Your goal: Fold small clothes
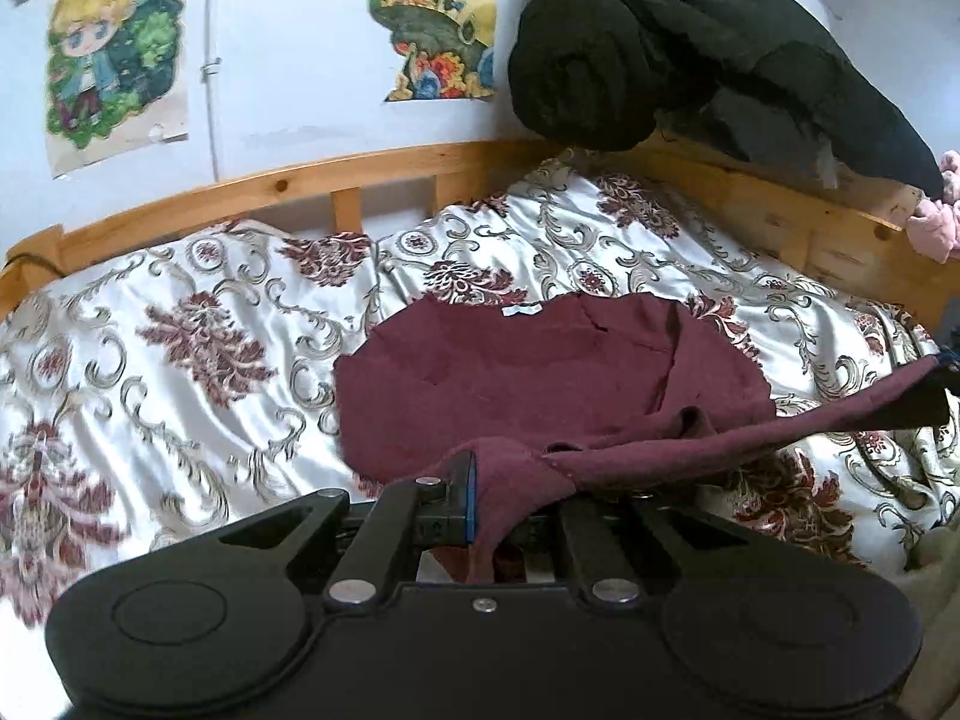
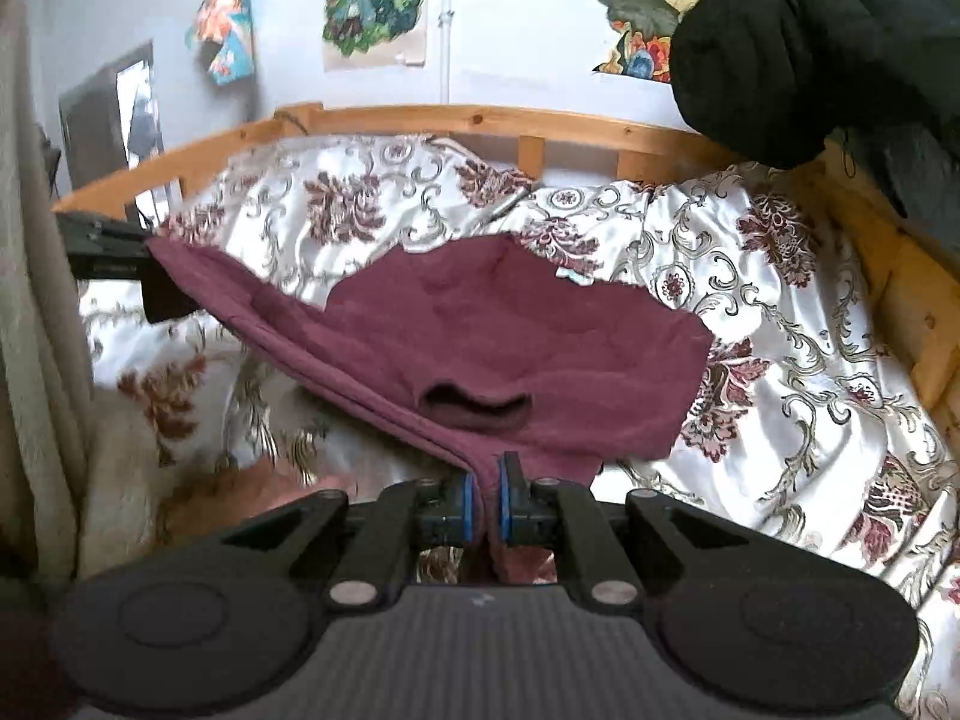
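Maroon knit garment (image 2: 510,324), pinched taut

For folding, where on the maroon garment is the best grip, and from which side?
At the two ends of the near edge, coming from the near side of the bed. Both the left gripper and right gripper are shut there on the maroon garment. That edge stretches taut between them, while the far part with the white label lies on the bedspread, ready to fold over.

Occlusions, both wrist views

My left gripper (image 1: 489,498): right finger buried under maroon knit garment (image 1: 540,372); black padded jacket (image 1: 690,48) cropped at top edge.
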A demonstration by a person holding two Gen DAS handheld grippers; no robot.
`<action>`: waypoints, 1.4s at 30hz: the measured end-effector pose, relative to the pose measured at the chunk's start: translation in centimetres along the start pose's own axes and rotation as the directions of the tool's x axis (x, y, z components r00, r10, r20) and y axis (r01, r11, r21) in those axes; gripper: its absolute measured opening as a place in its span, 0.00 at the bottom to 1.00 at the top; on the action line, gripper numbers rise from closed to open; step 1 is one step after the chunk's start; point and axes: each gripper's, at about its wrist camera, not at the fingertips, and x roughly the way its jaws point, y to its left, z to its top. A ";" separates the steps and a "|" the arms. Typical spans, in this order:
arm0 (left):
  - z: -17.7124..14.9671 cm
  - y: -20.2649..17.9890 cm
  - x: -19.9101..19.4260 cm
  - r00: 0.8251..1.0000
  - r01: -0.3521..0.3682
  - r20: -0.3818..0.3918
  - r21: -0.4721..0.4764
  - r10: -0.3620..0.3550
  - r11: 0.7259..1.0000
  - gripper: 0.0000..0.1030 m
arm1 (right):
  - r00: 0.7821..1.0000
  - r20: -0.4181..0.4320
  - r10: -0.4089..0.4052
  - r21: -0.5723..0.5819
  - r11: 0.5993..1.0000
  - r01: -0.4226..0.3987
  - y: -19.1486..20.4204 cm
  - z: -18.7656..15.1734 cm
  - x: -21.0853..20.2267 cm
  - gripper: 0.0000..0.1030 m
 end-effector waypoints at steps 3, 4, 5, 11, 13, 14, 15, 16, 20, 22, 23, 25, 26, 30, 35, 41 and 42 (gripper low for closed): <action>3.2 -0.2 1.5 1.000 0.001 -0.021 0.060 0.000 0.998 0.06 | 0.998 0.044 -0.046 -0.056 0.997 0.048 -1.0 1.8 1.3 0.09; 4.5 -0.2 2.3 1.000 0.002 -0.031 0.079 0.001 0.997 0.06 | 0.996 0.063 -0.067 -0.072 0.995 0.071 -1.5 2.5 2.0 0.09; 6.0 -0.2 3.3 0.999 0.001 -0.042 0.092 0.003 0.996 0.06 | 0.993 0.077 -0.084 -0.077 0.993 0.090 -2.0 3.0 2.6 0.09; 13.4 1.1 11.5 0.988 -0.043 -0.147 0.094 0.057 0.995 0.06 | 0.975 0.148 -0.167 -0.038 0.984 0.174 -6.3 7.0 8.2 0.09; 15.2 1.9 14.9 0.979 -0.060 -0.189 0.081 0.074 0.995 0.06 | 0.974 0.141 -0.180 -0.024 0.982 0.185 -8.0 8.4 10.7 0.09; 15.9 2.3 16.6 0.974 -0.064 -0.210 0.074 0.079 0.995 0.06 | 0.974 0.133 -0.186 -0.024 0.981 0.191 -8.8 9.0 12.0 0.09; 16.5 2.9 18.6 0.969 -0.070 -0.232 0.062 0.082 0.996 0.06 | 0.974 0.123 -0.191 -0.019 0.981 0.195 -9.7 9.6 13.4 0.09; 16.8 3.4 20.0 0.965 -0.074 -0.249 0.048 0.084 0.996 0.06 | 0.975 0.113 -0.189 -0.011 0.981 0.192 -10.5 10.1 14.6 0.09; 17.2 5.2 26.1 0.948 -0.088 -0.306 0.009 0.087 0.996 0.06 | 0.983 0.058 -0.174 0.022 0.985 0.173 -13.6 11.0 19.5 0.10; 16.9 5.7 28.4 0.939 -0.085 -0.335 -0.002 0.080 0.996 0.06 | 0.986 0.023 -0.167 0.029 0.986 0.166 -14.8 11.1 21.9 0.10; 16.7 5.8 29.6 0.933 -0.085 -0.350 -0.002 0.079 0.996 0.06 | 0.987 0.003 -0.159 0.032 0.987 0.159 -15.4 11.1 23.1 0.10; 16.3 6.2 31.5 0.923 -0.086 -0.376 0.000 0.080 0.996 0.07 | 0.989 -0.029 -0.148 0.033 0.988 0.149 -16.3 10.9 25.3 0.10; 16.1 6.4 32.3 0.919 -0.087 -0.386 -0.005 0.078 0.996 0.07 | 0.988 -0.040 -0.146 0.031 0.989 0.147 -16.6 10.7 26.2 0.10; 15.3 6.9 34.7 0.901 -0.086 -0.428 -0.010 0.074 0.996 0.08 | 0.988 -0.070 -0.139 0.033 0.989 0.142 -17.6 9.8 28.8 0.11; 14.5 8.0 36.7 0.874 -0.094 -0.483 -0.074 0.047 0.993 0.26 | 0.988 -0.083 -0.130 0.087 0.987 0.137 -18.8 8.9 30.0 0.36; 14.4 10.1 35.8 0.890 -0.105 -0.455 -0.186 0.009 0.977 0.84 | 0.998 -0.014 -0.062 0.223 0.973 0.064 -20.3 8.1 28.1 0.86; 14.5 10.3 35.4 0.897 -0.119 -0.441 -0.187 0.024 0.975 0.85 | 0.998 0.006 -0.059 0.235 0.970 0.056 -20.3 8.0 27.6 0.90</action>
